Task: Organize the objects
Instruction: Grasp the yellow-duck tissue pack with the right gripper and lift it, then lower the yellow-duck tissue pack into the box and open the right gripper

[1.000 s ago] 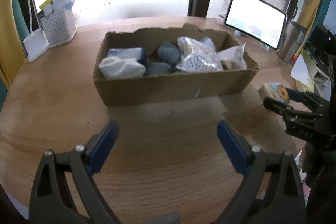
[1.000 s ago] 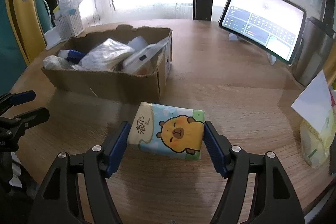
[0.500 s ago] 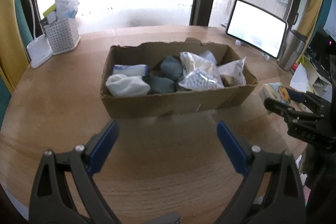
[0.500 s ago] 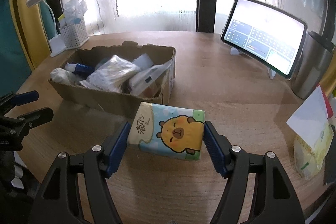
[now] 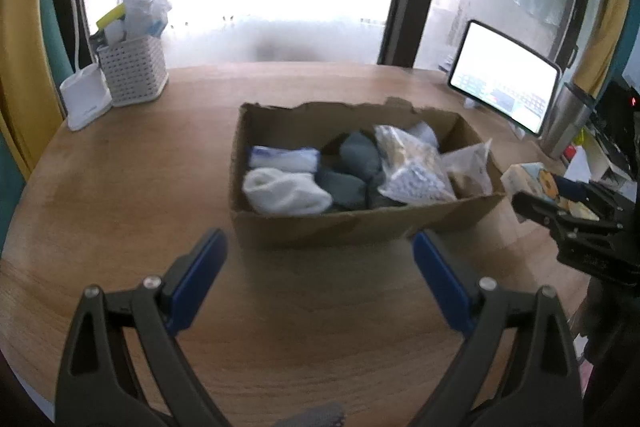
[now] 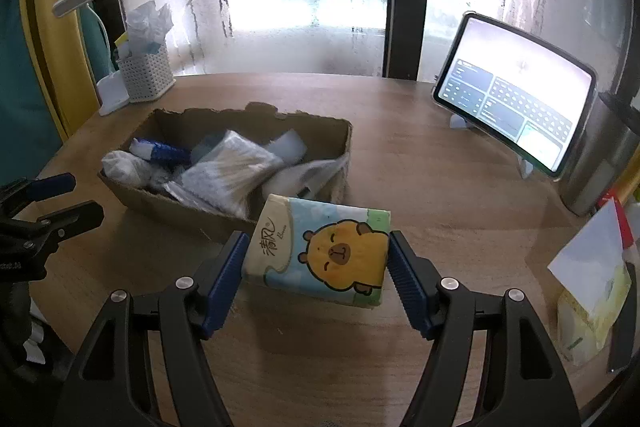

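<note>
Right now the right tool [image 6: 316,267] holds a tissue pack [image 6: 324,253] between its blue pads, clear above the tabletop [image 6: 420,187]. The pack shows a cartoon animal on a blue and green wrapper and sits slightly tilted, just in front of the near right corner of the cardboard box [image 6: 168,205].

The left tool [image 5: 316,279] stands wide with nothing between its pads, over bare wood in front of the box's long side. From its camera the box [image 5: 352,227] holds white and grey rolled socks [image 5: 286,191] on the left and clear plastic bags [image 5: 416,171] on the right.

A tablet [image 6: 516,107] leans on a stand at the far right, next to a steel cup [image 6: 596,167]. A white perforated holder [image 6: 146,79] stands at the far left edge, beside a white lamp base [image 5: 84,101].
</note>
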Tool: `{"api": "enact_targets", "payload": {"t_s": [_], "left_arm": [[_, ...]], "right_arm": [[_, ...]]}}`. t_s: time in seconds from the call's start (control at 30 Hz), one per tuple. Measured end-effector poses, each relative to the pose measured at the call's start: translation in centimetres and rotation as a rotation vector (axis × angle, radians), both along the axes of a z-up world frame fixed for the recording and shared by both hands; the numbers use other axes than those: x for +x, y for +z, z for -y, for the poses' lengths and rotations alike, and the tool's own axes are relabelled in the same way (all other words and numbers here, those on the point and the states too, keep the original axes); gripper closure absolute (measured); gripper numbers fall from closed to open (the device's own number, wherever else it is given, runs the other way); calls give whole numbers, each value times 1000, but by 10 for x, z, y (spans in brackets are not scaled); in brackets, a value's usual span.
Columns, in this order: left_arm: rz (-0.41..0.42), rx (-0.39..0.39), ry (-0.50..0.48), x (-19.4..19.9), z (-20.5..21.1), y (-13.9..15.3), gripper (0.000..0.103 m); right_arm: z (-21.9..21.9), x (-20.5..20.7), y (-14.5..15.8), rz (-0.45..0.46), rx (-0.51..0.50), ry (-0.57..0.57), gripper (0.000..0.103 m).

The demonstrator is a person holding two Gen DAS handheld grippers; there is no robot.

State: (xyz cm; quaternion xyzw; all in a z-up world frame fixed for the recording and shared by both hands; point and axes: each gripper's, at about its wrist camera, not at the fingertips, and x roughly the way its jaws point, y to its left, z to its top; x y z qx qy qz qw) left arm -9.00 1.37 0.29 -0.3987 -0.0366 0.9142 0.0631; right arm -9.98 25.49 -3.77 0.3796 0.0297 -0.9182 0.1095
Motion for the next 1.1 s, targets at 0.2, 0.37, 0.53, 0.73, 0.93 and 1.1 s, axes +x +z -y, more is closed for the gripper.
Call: {"api": "enact_targets", "payload": {"t_s": [0.2,0.37,0.53,0.73,0.93,1.1], "left_arm": [[-5,26,14,-8,15,0,7],[-2,27,28,-17,29,-2,7],[-5,23,38,-24,41,-1,7],[-4,33,62,-30,55,-4,7],[3,40,73,-35,64,-7,7],[4,41,87,-41,72,-9,7]], "right_arm": [[12,-8,5,2,23,9,30],[24,-17,9,-4,33,15,30],[33,-26,12,-10,28,15,30],[44,-34,11,1,36,27,30],[52,-43,10,7,43,40,30],[61,-51,9,10,45,54,30]]}}
